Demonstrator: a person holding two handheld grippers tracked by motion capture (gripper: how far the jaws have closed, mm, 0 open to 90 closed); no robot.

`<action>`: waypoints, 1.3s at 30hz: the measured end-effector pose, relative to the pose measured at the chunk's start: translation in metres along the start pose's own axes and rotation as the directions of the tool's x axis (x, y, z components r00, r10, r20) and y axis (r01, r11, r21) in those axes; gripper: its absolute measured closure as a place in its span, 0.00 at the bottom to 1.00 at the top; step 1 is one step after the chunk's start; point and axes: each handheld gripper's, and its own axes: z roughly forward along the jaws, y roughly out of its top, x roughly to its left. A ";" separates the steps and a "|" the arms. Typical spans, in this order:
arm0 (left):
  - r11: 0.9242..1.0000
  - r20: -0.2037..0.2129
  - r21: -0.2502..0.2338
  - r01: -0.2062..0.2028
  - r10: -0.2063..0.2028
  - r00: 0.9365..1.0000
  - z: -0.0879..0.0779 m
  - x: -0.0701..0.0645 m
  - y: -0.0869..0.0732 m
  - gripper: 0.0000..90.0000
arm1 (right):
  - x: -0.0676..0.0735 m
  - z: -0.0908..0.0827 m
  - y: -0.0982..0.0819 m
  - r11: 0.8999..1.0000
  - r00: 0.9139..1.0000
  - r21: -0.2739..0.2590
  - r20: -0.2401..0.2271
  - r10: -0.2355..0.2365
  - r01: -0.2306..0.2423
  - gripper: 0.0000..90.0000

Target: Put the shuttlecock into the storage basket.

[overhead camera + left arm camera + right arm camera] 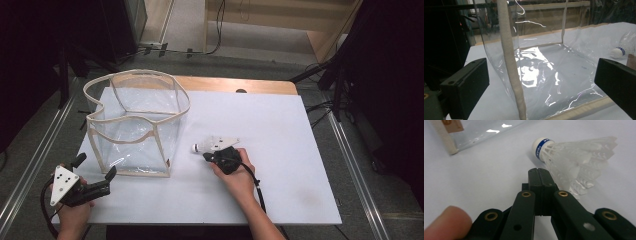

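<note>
A white shuttlecock [574, 157] is seen lying on its side on the white counter [280, 130], just beside the right gripper [539, 176], whose jaws are pressed together with nothing between them. A blue band with white lettering, too small to be read, is carried on its cork. The clear bag [135, 120] with beige trim stands open nearby; an orange label at its corner cannot be read. The left gripper [95, 172] is held with jaws spread before the bag
</note>
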 end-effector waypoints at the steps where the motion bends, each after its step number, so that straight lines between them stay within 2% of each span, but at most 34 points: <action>1: 1.000 0.000 0.000 0.000 0.000 1.000 0.000 0.000 0.000 0.00 | -0.003 0.001 0.002 1.000 1.000 0.002 0.007 0.000 0.000 0.98; 11: 1.000 0.000 0.000 0.000 0.000 1.000 0.000 0.000 0.000 0.00 | -0.026 0.006 0.016 1.000 0.998 0.004 0.060 0.013 -0.014 0.98; 16: 1.000 0.000 -0.001 0.001 -0.001 1.000 0.000 0.000 0.000 0.00 | -0.034 0.010 0.023 1.000 0.998 0.006 0.057 0.018 -0.019 0.98; 22: 1.000 0.001 0.000 0.000 0.000 1.000 0.000 0.000 0.000 0.00 | -0.044 0.025 0.037 1.000 0.998 0.001 0.049 0.026 -0.026 0.98; 24: 1.000 0.001 0.000 0.001 -0.001 1.000 0.000 0.000 0.000 0.00 | -0.045 0.027 0.043 1.000 0.999 -0.012 0.044 0.013 -0.013 0.98; 28: 1.000 0.002 0.001 -0.001 0.001 1.000 0.000 0.000 0.000 0.00 | -0.045 0.027 0.051 1.000 0.999 -0.031 0.040 0.004 -0.003 0.98; 30: 1.000 0.001 0.000 0.001 -0.001 1.000 0.000 0.000 0.000 0.00 | -0.040 0.027 0.054 0.999 1.000 -0.048 0.027 0.013 -0.012 0.98; 33: 1.000 0.002 0.000 0.001 -0.001 1.000 0.000 0.000 0.000 0.00 | -0.026 0.031 0.055 0.999 1.000 -0.047 -0.010 -0.021 0.020 0.98; 36: 1.000 0.002 0.001 -0.001 0.001 1.000 0.000 0.000 0.000 0.00 | -0.014 0.039 0.056 0.999 0.999 -0.046 -0.038 -0.019 0.017 0.98; 39: 1.000 0.001 0.000 0.002 -0.002 1.000 0.000 0.000 0.000 0.00 | -0.004 0.049 0.057 0.999 0.999 -0.018 -0.030 -0.027 0.026 0.98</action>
